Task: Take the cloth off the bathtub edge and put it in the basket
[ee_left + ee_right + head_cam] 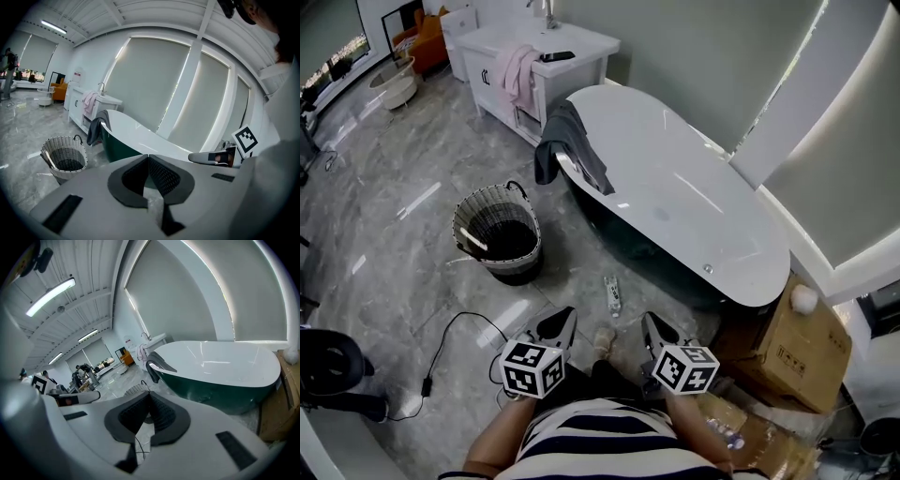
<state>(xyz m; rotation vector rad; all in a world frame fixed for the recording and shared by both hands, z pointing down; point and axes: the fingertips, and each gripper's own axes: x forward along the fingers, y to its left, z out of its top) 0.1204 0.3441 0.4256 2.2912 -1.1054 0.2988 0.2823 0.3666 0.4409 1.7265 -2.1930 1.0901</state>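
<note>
Approach stage. The dark cloth (570, 150) is hanging over the rim of the bathtub (675, 187) at its far end, with one part falling outside toward the floor. The basket (528, 251) is standing on the floor near that end, well apart from both tools. The left gripper (566, 317) and the right gripper (652, 323) are pointing forward from near the person's body, each with its jaws pressing together on nothing. A good grasp is probably calling for one gripper opening before it reaches the rim, pinching the bunched fold on top of the edge rather than the loose tail, then lifting clear. The pink towel (517, 70) on the cabinet is not the target.
</note>
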